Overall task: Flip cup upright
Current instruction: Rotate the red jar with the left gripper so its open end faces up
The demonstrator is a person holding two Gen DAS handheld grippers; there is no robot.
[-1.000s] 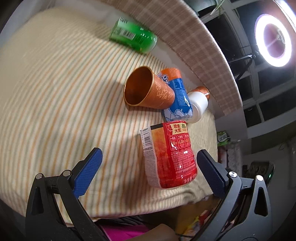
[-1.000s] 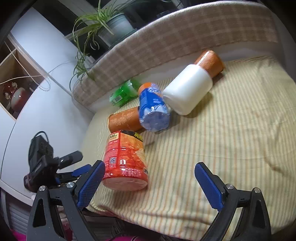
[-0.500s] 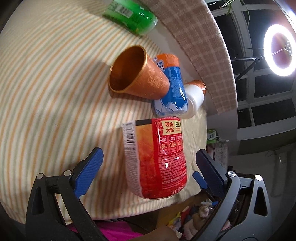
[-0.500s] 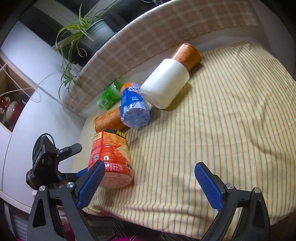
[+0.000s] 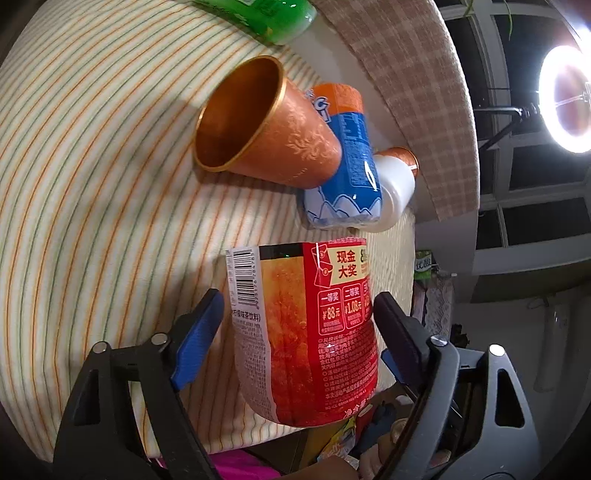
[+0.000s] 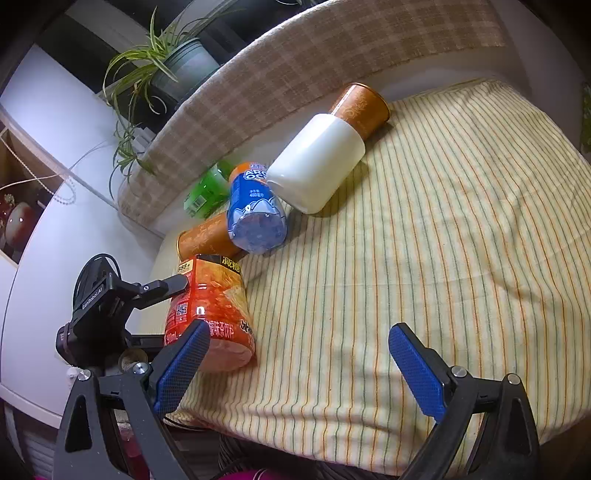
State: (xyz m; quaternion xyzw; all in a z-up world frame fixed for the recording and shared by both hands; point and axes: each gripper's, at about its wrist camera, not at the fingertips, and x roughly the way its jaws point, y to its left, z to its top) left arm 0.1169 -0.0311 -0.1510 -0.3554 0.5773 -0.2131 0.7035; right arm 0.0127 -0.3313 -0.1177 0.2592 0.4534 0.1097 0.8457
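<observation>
The cup (image 5: 269,122), a copper-orange tumbler, lies on its side on the striped cloth (image 5: 92,184) covering the surface, its open mouth facing the left camera and its base wedged against a blue-labelled bottle (image 5: 347,170). That bottle in turn touches a white cup (image 6: 317,162) nested over a second orange one (image 6: 364,103); a green bottle (image 5: 269,14) lies beyond, near the checked cloth at the back.

Nearer, a red-labelled bottle (image 5: 310,332) lies on its side between the parted fingers of the left hand-held gripper (image 5: 295,317), which is closing in but, from these views, has not visibly clamped it. The right hand-held gripper (image 6: 299,362) hangs open over bare cloth, holding nothing.

The risk is plain: the left tool is lined up on the bottle, not the cup. Squeezing there could roll the round bottle off the near edge, or shove it into the cluster, sending the leaning cup rolling away.
</observation>
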